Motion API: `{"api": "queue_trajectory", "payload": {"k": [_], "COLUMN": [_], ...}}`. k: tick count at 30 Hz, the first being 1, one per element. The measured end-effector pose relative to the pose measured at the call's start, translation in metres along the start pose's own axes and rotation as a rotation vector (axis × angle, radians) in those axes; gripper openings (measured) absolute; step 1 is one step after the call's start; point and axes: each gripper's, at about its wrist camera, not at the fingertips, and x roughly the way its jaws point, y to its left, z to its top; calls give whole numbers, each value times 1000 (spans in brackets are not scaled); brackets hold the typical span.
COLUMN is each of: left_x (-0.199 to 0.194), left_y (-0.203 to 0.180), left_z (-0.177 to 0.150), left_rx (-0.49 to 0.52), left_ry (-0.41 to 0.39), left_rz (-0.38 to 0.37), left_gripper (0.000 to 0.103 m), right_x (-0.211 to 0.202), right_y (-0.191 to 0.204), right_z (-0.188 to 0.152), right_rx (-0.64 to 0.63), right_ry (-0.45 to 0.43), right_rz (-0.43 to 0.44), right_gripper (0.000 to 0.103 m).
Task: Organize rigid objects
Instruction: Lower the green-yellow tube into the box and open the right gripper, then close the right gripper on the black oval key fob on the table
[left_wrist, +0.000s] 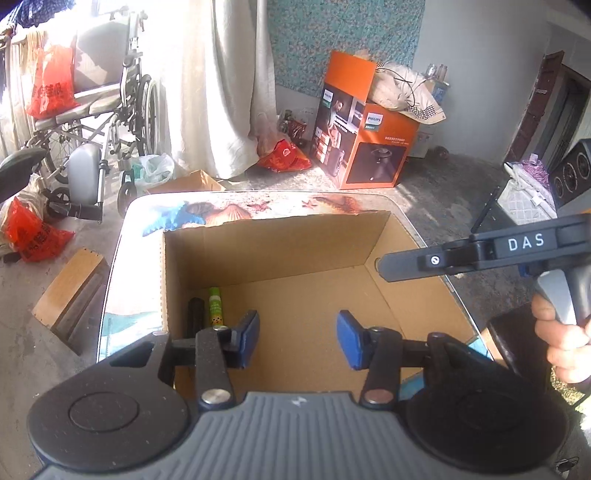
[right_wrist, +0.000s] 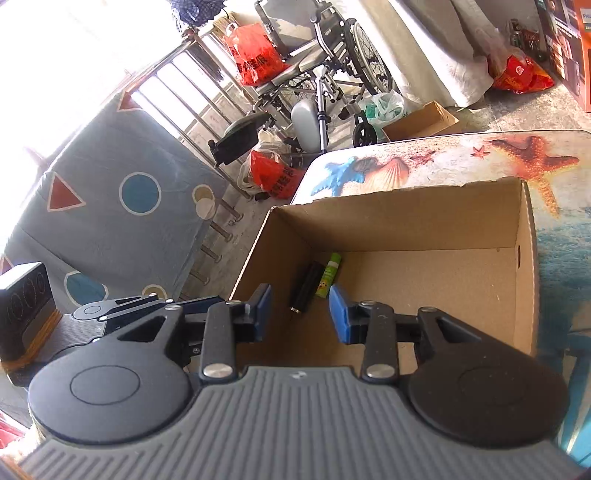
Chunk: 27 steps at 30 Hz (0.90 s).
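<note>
Both grippers, left (left_wrist: 297, 339) and right (right_wrist: 300, 314), hover over the box (right_wrist: 424, 229), jaws apart.

The near end of the black cylinder (left_wrist: 195, 314) is hidden behind the left gripper's (left_wrist: 297, 339) finger in the left wrist view. The green tube's (right_wrist: 328, 275) label print is too small to read. The right gripper (left_wrist: 480, 254) is cut off by the right edge there, its fingertips unseen.
</note>
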Motion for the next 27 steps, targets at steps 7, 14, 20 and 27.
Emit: {"api": "queue_trajectory", "payload": {"k": [7,14,20,27], "left_x": [-26,2,37,68], "left_y": [-17,-48,-84,-118], "left_z": [-58,-119,-149,-158], "left_rx": [-2,75,198,363], "left_ry": [-37,28,87,94], "left_rz": [-32,-55,-58,-27], "left_gripper": [52,52,52,51], "right_x": [-81,-77,-34,-21], "right_y": [-19,-67,-92,-93], "right_z": [-88,-188,-244,-245], "right_rx": [36,243,434,376], "right_ry": [-149,-186,-109,-104], "right_rz": [-23,-89,-79,-219], "right_gripper": [36,36,36,36]}}
